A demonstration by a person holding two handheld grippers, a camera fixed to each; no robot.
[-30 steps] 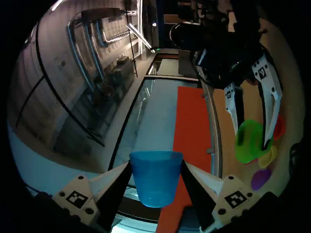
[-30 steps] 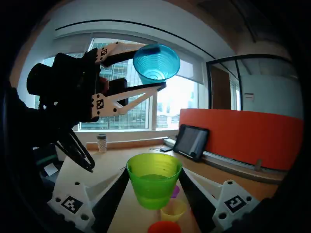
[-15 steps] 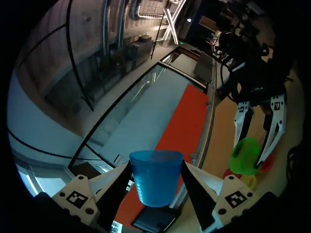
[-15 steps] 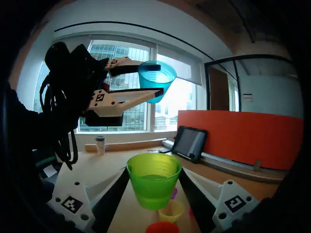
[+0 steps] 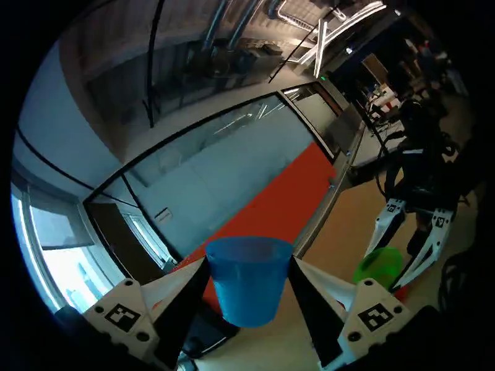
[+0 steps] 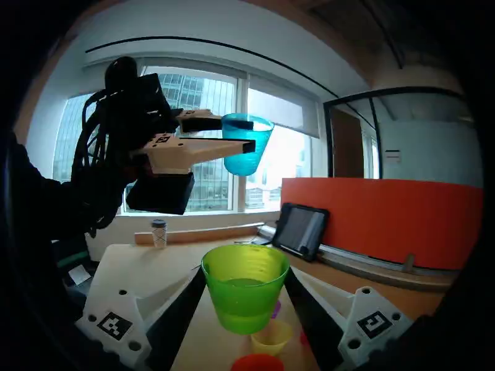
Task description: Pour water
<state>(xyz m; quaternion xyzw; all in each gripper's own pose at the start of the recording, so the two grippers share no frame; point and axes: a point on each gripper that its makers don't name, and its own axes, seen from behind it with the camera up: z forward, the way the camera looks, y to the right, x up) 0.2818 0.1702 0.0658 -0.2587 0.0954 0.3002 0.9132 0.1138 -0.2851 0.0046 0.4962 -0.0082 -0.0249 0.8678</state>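
Green cup (image 6: 245,290), some water in it, is clamped betw. both fingers of right gripper (image 6: 245,272), just above yellow cup (image 6: 275,334) & red cup (image 6: 260,362) on table (image 6: 154,272). Higher & farther back, left gripper (image 6: 250,137) pinches blue cup (image 6: 246,154) roughly upright, w/ tablet (image 6: 301,227) by orange partition (image 6: 396,210) beyond

Right gripper view: raised cup (image 6: 247,162) sits between the fingers of the left hand-held gripper (image 6: 250,135), up and left of the filled cup (image 6: 245,303) gripped in the right hand-held gripper (image 6: 245,275); small cups (image 6: 274,335) on tabletop (image 6: 154,272) beneath it; tablet (image 6: 301,230) leans on partition (image 6: 383,216) at right; jar (image 6: 160,232) far back left.
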